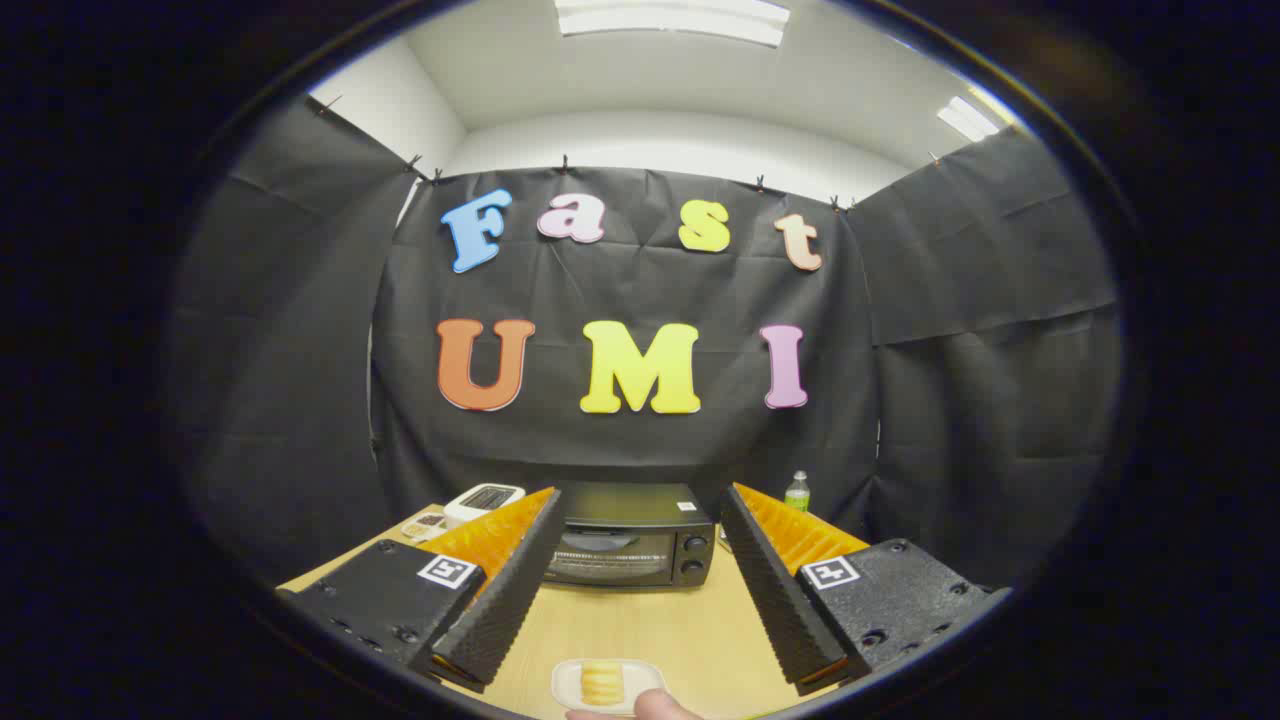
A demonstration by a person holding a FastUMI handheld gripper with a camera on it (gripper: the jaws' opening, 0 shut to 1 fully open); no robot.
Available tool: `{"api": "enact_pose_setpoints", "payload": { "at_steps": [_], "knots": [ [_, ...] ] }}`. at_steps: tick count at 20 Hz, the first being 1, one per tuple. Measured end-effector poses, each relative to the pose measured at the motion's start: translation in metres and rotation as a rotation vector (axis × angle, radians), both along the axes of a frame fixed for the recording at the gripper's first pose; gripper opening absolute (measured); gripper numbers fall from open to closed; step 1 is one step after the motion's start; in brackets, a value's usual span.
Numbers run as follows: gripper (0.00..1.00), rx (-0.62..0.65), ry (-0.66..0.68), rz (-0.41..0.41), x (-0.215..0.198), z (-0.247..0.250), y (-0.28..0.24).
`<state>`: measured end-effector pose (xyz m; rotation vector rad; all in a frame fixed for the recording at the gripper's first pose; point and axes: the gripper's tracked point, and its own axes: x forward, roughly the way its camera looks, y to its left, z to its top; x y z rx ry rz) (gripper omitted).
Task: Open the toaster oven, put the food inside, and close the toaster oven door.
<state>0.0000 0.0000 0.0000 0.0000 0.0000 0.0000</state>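
While the gripper (640, 570) hangs wide open and empty, the oven (632, 545) sits shut beyond its fingers, food (601, 683) on a plate (570, 690) just beneath. Approach the door's top handle squarely, then pull down gently.

Matt black toaster oven (632, 540) with a glossy glass door sits on a smooth pale wood table (650, 625); ribbed gripper (635, 590) fingers spread wide; wrinkled matt cloth wall (300, 400) behind.

The gripper (640, 585) jaws, spread wide, hide the toaster oven's (632, 545) sides; the plate (607, 686) is cut off.
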Motion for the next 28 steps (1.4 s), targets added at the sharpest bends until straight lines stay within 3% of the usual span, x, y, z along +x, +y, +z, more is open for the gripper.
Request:
{"api": "enact_pose_setpoints", "payload": {
  "at_steps": [11, 28],
  "knots": [
    [1.0, -0.023, 0.002, 0.001, 0.004, -0.002, 0.002],
    [1.0, 0.045, 0.024, 0.0, 0.011, -0.011, -0.006]
  ]
}}
